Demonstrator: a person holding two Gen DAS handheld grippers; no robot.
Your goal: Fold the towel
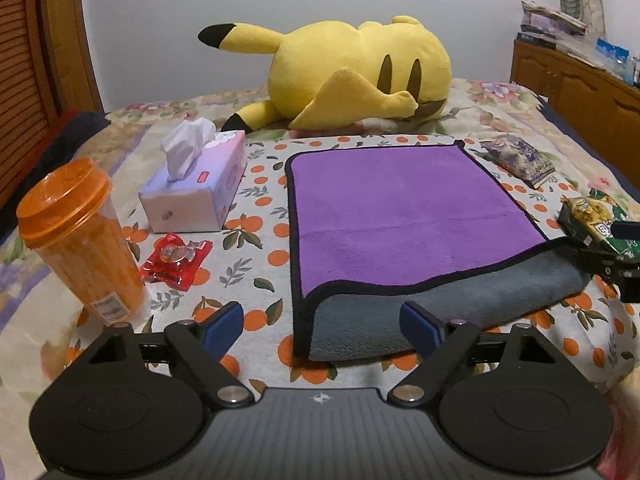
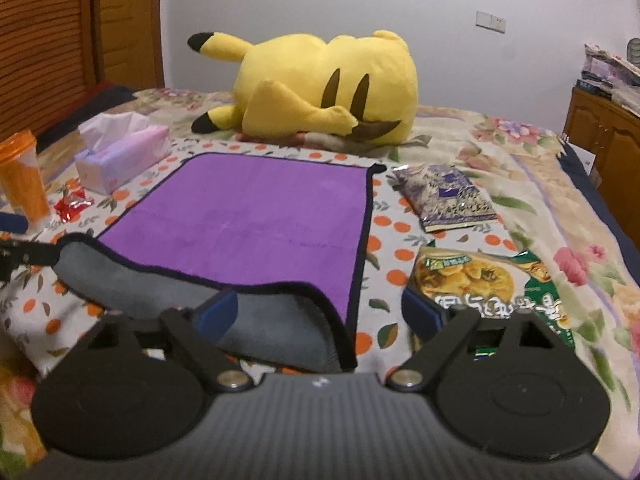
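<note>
A purple towel [image 1: 404, 208] with a grey underside and black hem lies on the orange-print cloth, its near edge folded up so a grey band [image 1: 420, 320] shows. It also shows in the right wrist view [image 2: 256, 216]. My left gripper [image 1: 322, 330] is open and empty, its blue pads straddling the towel's near left corner. My right gripper [image 2: 320, 312] is open and empty over the towel's near right corner. The right gripper's black body [image 1: 612, 264] shows at the right edge of the left wrist view.
A yellow plush [image 1: 352, 72] lies beyond the towel. On the left are a tissue box [image 1: 196, 192], an orange tumbler [image 1: 80, 240] and a red candy packet [image 1: 176, 260]. On the right lie a purple snack packet [image 2: 448, 196] and a green chip bag [image 2: 492, 280].
</note>
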